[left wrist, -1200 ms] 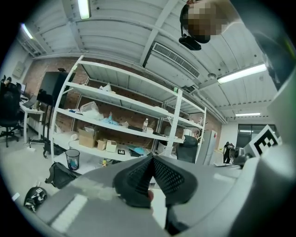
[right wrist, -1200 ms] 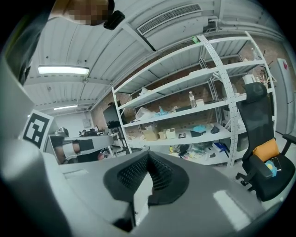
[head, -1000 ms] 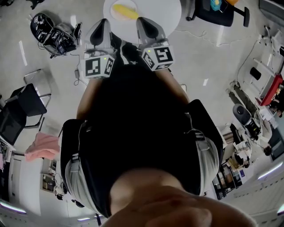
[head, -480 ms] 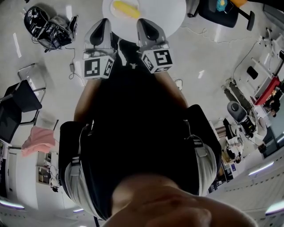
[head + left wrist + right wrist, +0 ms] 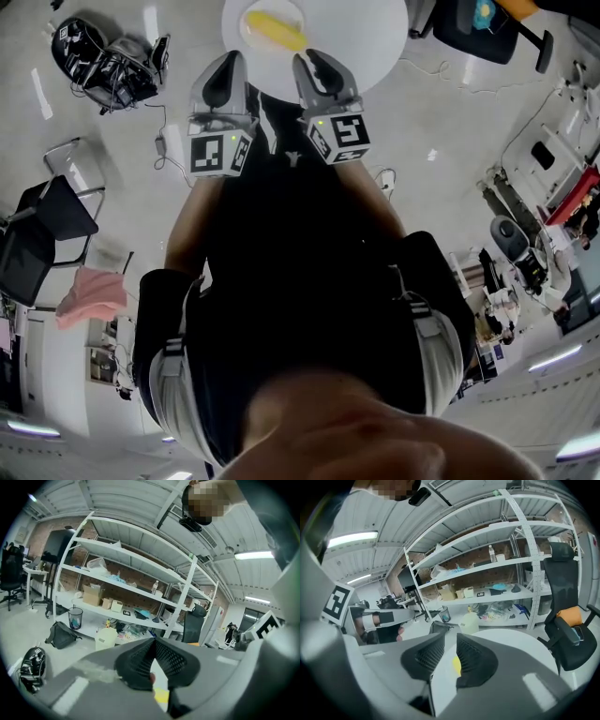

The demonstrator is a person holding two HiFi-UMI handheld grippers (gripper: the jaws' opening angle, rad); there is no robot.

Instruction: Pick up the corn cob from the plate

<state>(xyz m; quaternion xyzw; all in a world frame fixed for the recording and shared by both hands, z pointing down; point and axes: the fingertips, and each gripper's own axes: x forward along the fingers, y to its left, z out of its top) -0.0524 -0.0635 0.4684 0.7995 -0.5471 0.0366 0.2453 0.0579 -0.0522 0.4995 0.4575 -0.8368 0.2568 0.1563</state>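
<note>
A yellow corn cob [image 5: 275,30] lies on a white plate [image 5: 251,21] on the round white table [image 5: 366,33] at the top of the head view. Both grippers hover side by side at the table's near edge, short of the plate. My left gripper [image 5: 225,66] points toward the table; in its own view the left gripper [image 5: 153,641] has its pads meeting at the tips, with a sliver of the corn cob [image 5: 161,695] showing below. My right gripper [image 5: 311,64] is opening; in its own view the right gripper [image 5: 450,637] shows a narrow gap with nothing inside, the corn cob [image 5: 456,665] beyond.
Black bags [image 5: 103,66] lie on the floor at the left, near a black chair [image 5: 47,225] and a pink cloth [image 5: 89,300]. An office chair [image 5: 567,620] stands right of the table. White shelving [image 5: 117,573] and a bin [image 5: 75,617] stand behind.
Both grippers have sunk together at the table's near edge, and the table with the corn sits slightly lower and larger in the head view.
</note>
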